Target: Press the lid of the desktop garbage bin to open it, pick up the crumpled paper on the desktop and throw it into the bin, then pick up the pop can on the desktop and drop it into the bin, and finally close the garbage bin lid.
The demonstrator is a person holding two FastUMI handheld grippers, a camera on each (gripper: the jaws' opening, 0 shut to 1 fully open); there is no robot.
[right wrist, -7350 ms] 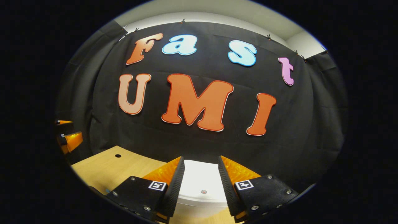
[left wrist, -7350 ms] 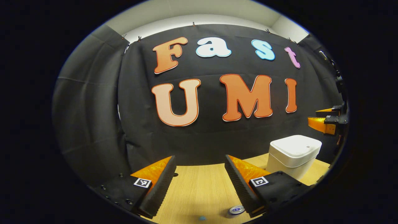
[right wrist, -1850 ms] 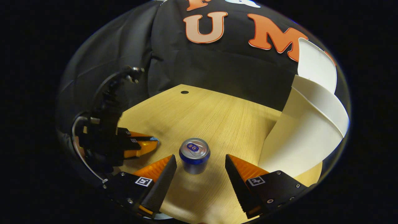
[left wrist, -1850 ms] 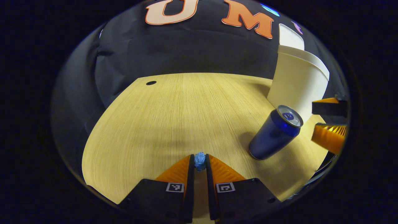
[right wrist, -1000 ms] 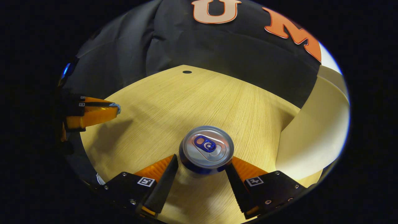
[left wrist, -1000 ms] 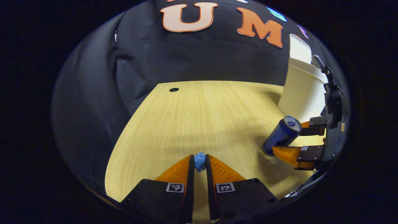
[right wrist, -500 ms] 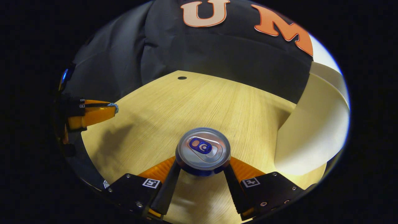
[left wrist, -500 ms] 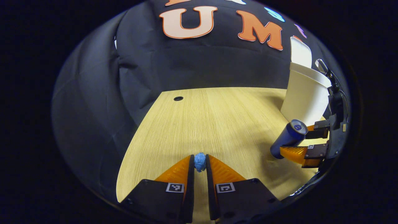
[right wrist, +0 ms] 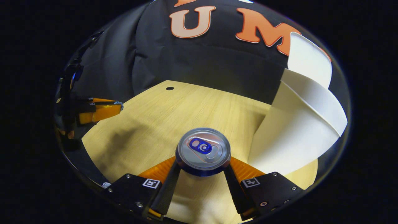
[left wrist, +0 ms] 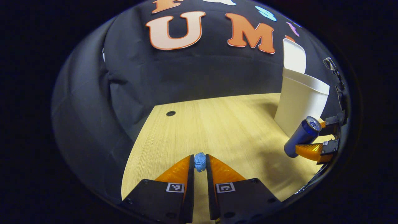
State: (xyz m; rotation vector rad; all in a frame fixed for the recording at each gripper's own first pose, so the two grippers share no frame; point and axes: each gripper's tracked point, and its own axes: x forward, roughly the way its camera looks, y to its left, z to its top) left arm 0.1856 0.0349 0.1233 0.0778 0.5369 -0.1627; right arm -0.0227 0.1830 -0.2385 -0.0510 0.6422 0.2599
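My left gripper [left wrist: 200, 164] is shut on a small blue ball of crumpled paper [left wrist: 200, 161], held above the wooden desktop [left wrist: 217, 124]. In the right gripper view, my right gripper [right wrist: 202, 169] is shut on the dark blue pop can [right wrist: 203, 151], whose silver top faces the camera. The left gripper view shows that can [left wrist: 301, 136] lifted off the desk, tilted, in the right gripper [left wrist: 314, 140] beside the bin. The white garbage bin [left wrist: 300, 104] stands at the right with its lid [left wrist: 293, 56] raised; in the right gripper view the bin [right wrist: 295, 130] is close on the right.
A round cable hole [left wrist: 170, 113] is in the desktop near its far left corner. The black cloth wall runs close behind the desk and the bin. The left gripper [right wrist: 118, 106] with the paper hangs over the desk's left edge in the right gripper view.
The right gripper closed on the can and raised it off the desk toward the bin. The left gripper kept the paper and rose a little.
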